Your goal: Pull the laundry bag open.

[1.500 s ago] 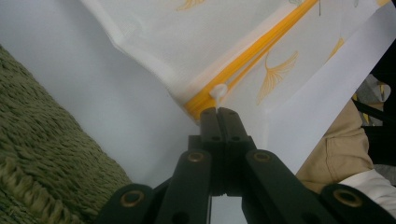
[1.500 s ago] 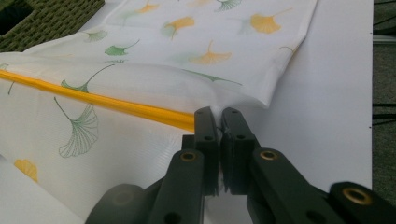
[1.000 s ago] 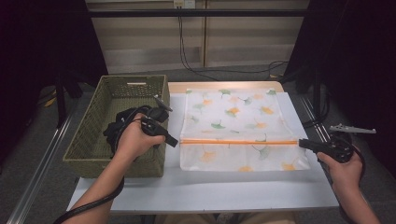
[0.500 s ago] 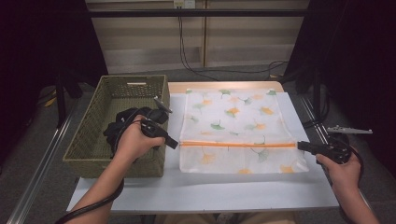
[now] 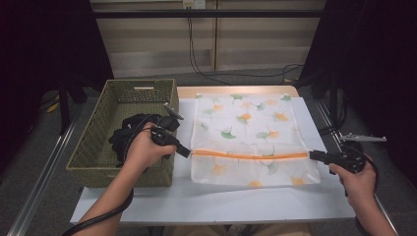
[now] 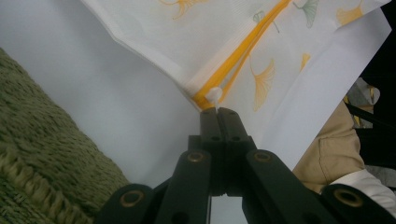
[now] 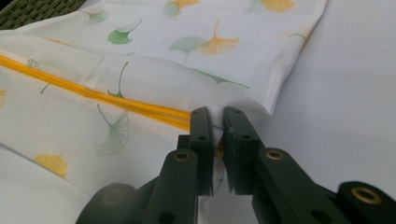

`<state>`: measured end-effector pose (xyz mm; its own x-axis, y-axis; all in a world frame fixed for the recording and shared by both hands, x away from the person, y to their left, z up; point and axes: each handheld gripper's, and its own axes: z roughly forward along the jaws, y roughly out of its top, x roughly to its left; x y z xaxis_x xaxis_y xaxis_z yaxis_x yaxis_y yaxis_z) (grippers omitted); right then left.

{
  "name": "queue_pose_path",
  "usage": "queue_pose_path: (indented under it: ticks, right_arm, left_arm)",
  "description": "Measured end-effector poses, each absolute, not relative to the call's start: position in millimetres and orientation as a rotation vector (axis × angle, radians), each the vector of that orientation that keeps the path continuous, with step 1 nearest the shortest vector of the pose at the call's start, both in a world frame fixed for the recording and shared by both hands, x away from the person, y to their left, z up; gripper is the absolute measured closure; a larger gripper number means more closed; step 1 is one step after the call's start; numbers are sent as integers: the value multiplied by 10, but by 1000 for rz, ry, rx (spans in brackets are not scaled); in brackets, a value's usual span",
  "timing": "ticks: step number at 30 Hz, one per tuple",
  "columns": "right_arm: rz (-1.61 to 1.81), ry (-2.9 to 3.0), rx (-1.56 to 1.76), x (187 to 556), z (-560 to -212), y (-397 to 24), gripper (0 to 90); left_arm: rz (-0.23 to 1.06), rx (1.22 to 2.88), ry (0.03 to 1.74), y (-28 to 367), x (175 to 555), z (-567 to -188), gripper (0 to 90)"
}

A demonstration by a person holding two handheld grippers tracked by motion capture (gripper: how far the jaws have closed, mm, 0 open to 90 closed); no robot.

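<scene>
While our left gripper (image 6: 218, 111) clamps the zipper pull (image 6: 214, 94), our right gripper (image 7: 216, 122), opposite along the orange zipper (image 5: 251, 156), has just been opening. We see it loosening on the laundry bag (image 5: 246, 123) fabric.

Bare forearms, black left gripper (image 5: 183, 151) and right gripper (image 5: 314, 155), brass-ringed screws, trailing black cables, grey three-cornered plates.

The left gripper (image 5: 183, 152) lies nearly level, its 2 jaws pressed tight together on the white zipper pull (image 6: 214, 96) at the near-left end of the orange zipper (image 5: 251, 156). The left hand (image 5: 145, 147) wraps its body, forearm running back toward the person. The right gripper (image 5: 314, 155) points at the zipper's opposite end; its jaws have just been opening slightly, cloth between them, right hand (image 5: 358, 177) behind.
</scene>
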<state>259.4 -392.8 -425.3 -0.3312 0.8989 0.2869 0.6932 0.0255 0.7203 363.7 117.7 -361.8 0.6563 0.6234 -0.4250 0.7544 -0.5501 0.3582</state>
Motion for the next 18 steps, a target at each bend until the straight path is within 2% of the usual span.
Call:
queue_pose_path:
  ticks: [18]
  right_arm:
    - [1161,2082,1646,2579,-4281,-3899,811]
  left_arm:
    - [-345,2346,1064,1141,3614,-3661,900]
